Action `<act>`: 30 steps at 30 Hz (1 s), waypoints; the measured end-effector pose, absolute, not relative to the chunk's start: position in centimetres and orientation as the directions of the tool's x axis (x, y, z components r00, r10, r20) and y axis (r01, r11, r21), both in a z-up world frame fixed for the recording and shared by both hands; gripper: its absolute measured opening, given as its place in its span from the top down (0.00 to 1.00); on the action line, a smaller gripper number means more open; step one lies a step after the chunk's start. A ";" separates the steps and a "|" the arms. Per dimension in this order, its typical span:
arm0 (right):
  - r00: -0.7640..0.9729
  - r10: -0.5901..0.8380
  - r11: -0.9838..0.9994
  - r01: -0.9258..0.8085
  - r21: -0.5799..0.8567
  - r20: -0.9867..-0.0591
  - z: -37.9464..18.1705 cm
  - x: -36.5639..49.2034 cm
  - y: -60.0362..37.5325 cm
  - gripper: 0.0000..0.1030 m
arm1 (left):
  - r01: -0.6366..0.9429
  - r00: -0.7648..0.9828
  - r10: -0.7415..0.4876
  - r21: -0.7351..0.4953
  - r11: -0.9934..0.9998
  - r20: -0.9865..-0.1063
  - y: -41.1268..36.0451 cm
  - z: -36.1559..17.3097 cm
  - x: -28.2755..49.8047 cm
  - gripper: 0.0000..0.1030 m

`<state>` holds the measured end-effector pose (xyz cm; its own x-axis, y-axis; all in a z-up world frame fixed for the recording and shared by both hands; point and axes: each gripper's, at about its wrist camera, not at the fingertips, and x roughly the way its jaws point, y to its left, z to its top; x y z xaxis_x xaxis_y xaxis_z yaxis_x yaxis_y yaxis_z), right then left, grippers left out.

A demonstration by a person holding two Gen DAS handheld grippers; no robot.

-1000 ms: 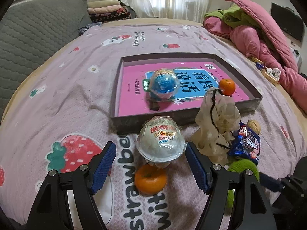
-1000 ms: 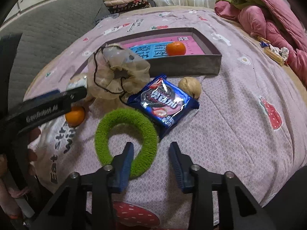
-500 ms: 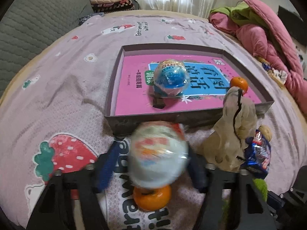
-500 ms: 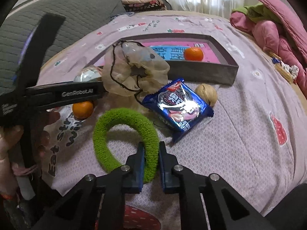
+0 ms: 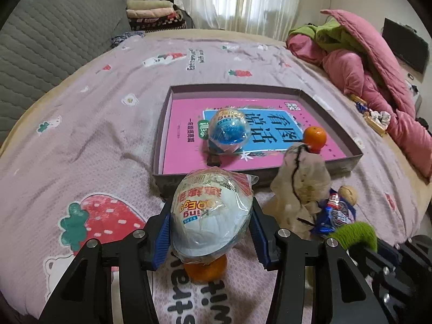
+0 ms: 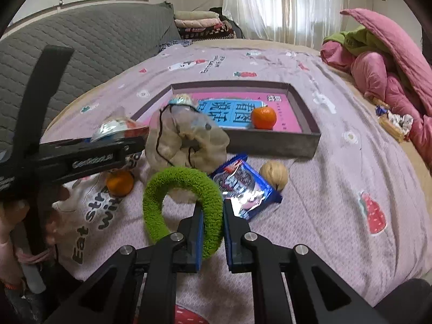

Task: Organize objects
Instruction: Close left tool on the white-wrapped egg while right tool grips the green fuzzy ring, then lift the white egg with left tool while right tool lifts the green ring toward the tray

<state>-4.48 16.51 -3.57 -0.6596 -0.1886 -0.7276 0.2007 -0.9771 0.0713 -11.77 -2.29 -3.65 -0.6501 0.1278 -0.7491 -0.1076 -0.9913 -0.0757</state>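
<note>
Left wrist view: the left gripper (image 5: 212,228) is now clamped on the white wrapped toy egg (image 5: 212,213), which a second ago sat on the bedspread (image 5: 89,135) between wide-open fingers. The egg is lifted above the orange (image 5: 205,268) it had rested against, just short of the tray (image 5: 348,166). Inside the tray, the blue wrapped egg (image 5: 229,132) and a second orange (image 5: 314,135) are unmoved.

Right wrist view: the right gripper (image 6: 212,229), open a second ago, now pinches the green fuzzy ring (image 6: 183,205) and has raised it off the bedspread. The mesh pouch (image 6: 186,145), blue snack packet (image 6: 244,187) and walnut (image 6: 274,174) lie where they were.
</note>
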 end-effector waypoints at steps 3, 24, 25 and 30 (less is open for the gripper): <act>-0.670 -0.185 -0.977 0.202 0.063 -0.719 -3.2 -4.5 16.6 0.88 | -0.096 -0.666 0.120 -0.075 -0.993 -0.736 -2.5 -2.8 -10.7 0.49; -0.806 -0.198 -0.971 0.240 -0.003 -0.557 4.0 -3.9 17.3 0.88 | -0.048 -0.762 0.053 -0.025 -0.999 -0.646 -1.2 4.0 -5.8 0.49; -0.810 -0.197 -0.971 0.240 -0.006 -0.552 4.2 -3.8 17.3 0.88 | -0.048 -0.766 0.053 -0.026 -0.999 -0.641 -1.0 4.3 -5.8 0.49; -0.824 -0.199 -0.970 0.242 -0.012 -0.530 5.4 -4.0 17.7 0.88 | -0.052 -0.782 0.053 -0.020 -0.998 -0.620 -0.6 5.8 -5.7 0.49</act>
<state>-4.02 17.67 5.45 -0.8245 -0.1993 -0.5297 0.2424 -0.9701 -0.0122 -5.70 -0.55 5.77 -0.7825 0.0535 -0.6204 -0.0524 -0.9984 -0.0199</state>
